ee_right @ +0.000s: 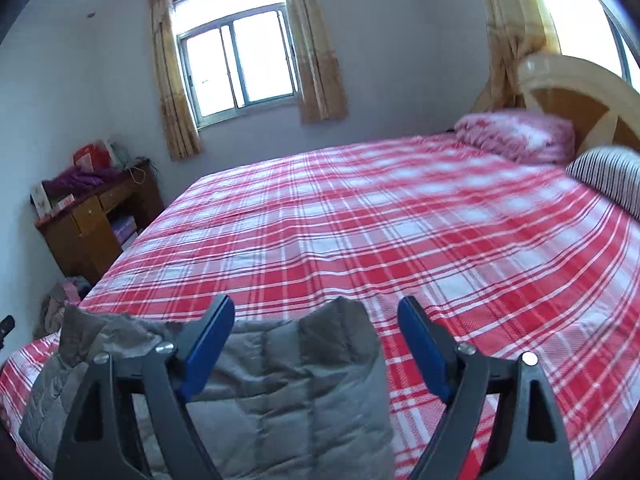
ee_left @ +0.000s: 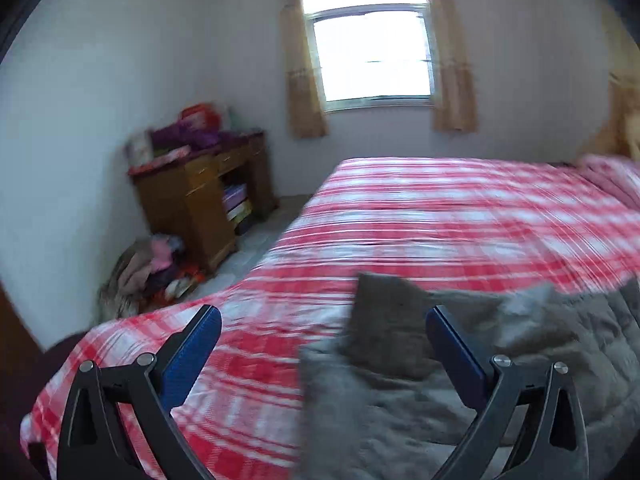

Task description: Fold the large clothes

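A grey quilted jacket (ee_left: 500,364) lies crumpled at the near edge of a bed covered with a red and white plaid sheet (ee_left: 440,216). My left gripper (ee_left: 324,330) is open and empty above the jacket's left end; this view is blurred. In the right wrist view the jacket (ee_right: 288,384) lies at the lower left of the plaid sheet (ee_right: 400,216). My right gripper (ee_right: 318,322) is open and empty over the jacket's right end, whose far edge stands up between the blue pads.
A wooden desk (ee_right: 92,224) piled with things stands by the left wall under a curtained window (ee_right: 236,68). Clothes lie heaped on the floor (ee_left: 148,268). A pink pillow (ee_right: 516,132), a striped pillow (ee_right: 612,180) and a headboard (ee_right: 580,96) are at the bed's far right.
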The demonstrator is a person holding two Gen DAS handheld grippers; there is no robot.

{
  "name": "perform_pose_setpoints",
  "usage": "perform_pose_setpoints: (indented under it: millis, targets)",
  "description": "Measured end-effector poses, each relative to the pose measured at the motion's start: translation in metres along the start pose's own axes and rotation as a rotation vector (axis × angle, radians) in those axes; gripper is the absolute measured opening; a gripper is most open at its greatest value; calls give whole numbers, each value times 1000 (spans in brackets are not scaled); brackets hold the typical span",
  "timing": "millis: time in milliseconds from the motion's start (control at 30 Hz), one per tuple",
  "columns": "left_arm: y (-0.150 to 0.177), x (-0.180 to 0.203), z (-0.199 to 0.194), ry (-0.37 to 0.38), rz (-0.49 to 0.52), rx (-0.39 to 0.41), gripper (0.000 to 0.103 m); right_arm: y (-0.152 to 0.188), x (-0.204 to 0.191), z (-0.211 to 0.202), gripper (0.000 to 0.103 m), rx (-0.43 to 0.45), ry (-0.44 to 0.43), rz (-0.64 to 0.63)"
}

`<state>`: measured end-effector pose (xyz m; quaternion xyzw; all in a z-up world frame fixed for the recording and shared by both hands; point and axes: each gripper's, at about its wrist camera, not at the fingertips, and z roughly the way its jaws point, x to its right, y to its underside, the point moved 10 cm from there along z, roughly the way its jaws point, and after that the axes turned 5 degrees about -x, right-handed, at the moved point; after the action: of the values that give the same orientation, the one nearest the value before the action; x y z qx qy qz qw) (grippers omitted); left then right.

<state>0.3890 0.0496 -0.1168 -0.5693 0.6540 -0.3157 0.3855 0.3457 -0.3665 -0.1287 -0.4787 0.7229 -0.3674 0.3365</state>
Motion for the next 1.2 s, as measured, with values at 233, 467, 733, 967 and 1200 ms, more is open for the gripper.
perform_pose_setpoints:
  millis: [233, 467, 733, 967, 1200]
  targets:
    - [7, 100, 19, 2, 298, 32, 102, 50, -112, -3, 91, -74, -118, -269]
    - [39, 71, 117, -106, 252, -165, 102, 74, -113, 63, 91, -168, 4, -389]
    - [62, 49, 148, -69, 51, -253, 102, 86, -71, 93, 91, -214, -3, -224]
    - [68, 51, 159, -72, 50, -299, 102, 96, -70, 101, 91, -255, -2, -203]
    - [74, 50, 166, -52, 36, -336, 102, 103, -66, 119, 92, -320, 18, -196]
